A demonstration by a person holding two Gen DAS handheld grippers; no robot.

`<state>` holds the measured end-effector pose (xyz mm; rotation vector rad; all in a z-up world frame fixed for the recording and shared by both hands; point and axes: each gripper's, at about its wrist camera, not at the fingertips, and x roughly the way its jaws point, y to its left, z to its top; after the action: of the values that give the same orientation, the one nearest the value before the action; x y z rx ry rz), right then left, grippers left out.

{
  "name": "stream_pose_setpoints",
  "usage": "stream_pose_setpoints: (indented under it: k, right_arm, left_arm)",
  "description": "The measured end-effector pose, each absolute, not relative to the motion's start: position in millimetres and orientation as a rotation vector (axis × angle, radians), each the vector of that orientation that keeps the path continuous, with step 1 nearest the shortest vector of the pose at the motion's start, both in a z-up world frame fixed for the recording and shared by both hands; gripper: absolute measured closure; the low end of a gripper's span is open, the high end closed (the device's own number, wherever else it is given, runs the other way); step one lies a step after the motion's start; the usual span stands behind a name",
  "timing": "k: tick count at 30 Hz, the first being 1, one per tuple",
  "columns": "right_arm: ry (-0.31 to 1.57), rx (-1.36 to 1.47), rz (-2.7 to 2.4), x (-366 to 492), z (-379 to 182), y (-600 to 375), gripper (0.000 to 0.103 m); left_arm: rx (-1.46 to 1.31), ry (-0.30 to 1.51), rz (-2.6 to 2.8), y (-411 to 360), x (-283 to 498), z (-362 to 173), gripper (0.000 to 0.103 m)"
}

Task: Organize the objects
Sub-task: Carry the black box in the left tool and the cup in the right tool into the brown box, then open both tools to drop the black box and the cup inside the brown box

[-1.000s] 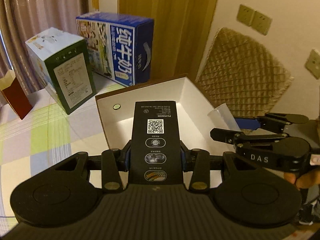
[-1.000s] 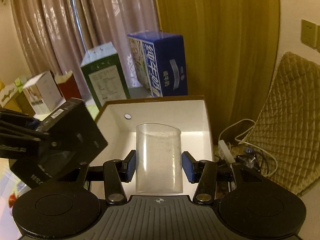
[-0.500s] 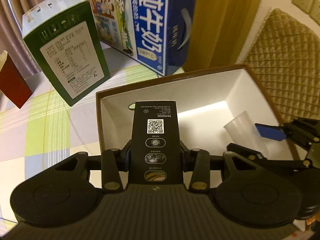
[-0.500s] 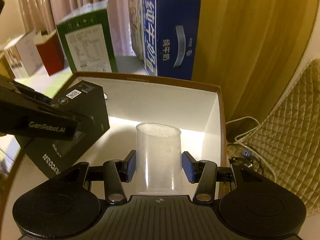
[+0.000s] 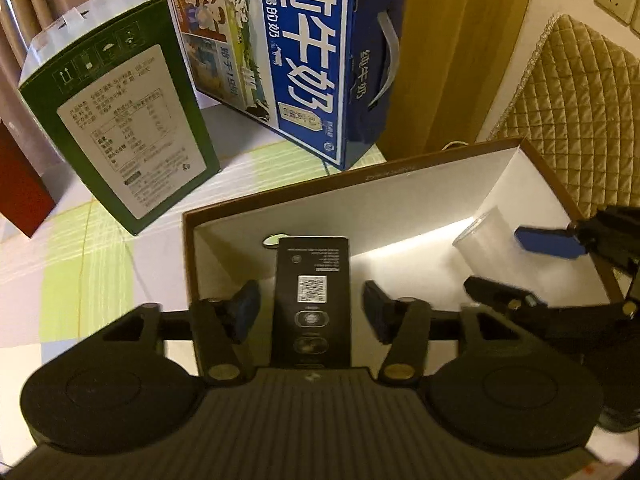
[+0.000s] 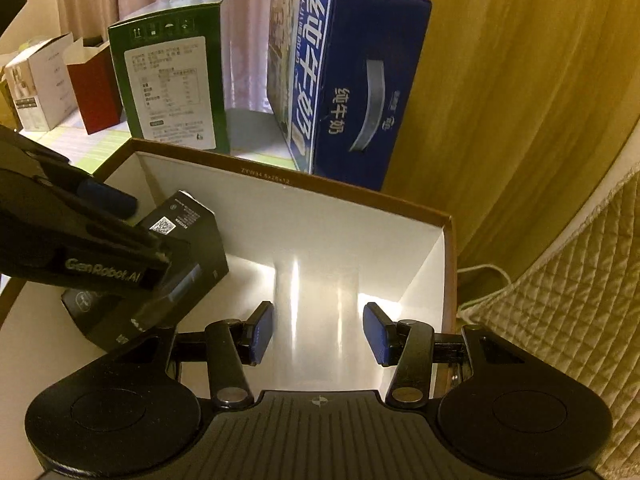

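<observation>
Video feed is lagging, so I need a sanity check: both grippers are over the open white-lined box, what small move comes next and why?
Probably lift both grippers straight up out of the box. The left gripper has its jaws apart around the black carton, and the right gripper is open around the clear cup. Both items appear released inside.

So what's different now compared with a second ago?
Both tools went down into the white-lined box and opened. The left tool let go of the black box; the right tool let go of the clear cup. Both things now sit inside. The green carton and blue carton behind haven't moved.
</observation>
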<state>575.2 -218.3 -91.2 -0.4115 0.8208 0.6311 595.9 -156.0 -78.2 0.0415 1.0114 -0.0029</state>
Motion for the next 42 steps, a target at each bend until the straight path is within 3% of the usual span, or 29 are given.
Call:
stream_pose_setpoints:
  k: [1,6,12,14,20,42]
  right_arm:
    - [0.819,-0.408,0.632,575.2,-90.9,-217.7,0.056]
    - [0.770,-0.374,0.649,561.4,-80.0,-226.5,0.032]
    - [0.716,-0.269,0.661,528.1,-59.1,-251.5,0.009]
    - [0.704,-0.232,0.654,515.9,-53.1,-259.2,0.006]
    - [0.699,-0.132,0.616,479.2,-39.1,-282.4,0.002]
    - [0.735,0.019,0.572,380.8,-14.4,-304.0,0.002]
  left_arm:
    - [0.042,1.005,-0.015,-155.9,594.4,-77.2,0.041]
    - [0.063,0.970,-0.049,-158.1,579.6,-66.6,0.022]
    - [0.028,0.917,-0.102,-152.1,546.5,-43.3,0.013]
    - [0.010,0.899,-0.115,-149.4,534.1,-35.6,0.010]
    - [-0.010,0.856,-0.117,-144.0,491.2,-16.1,0.007]
    - [-0.112,0.854,-0.105,-133.4,354.9,4.0,0.007]
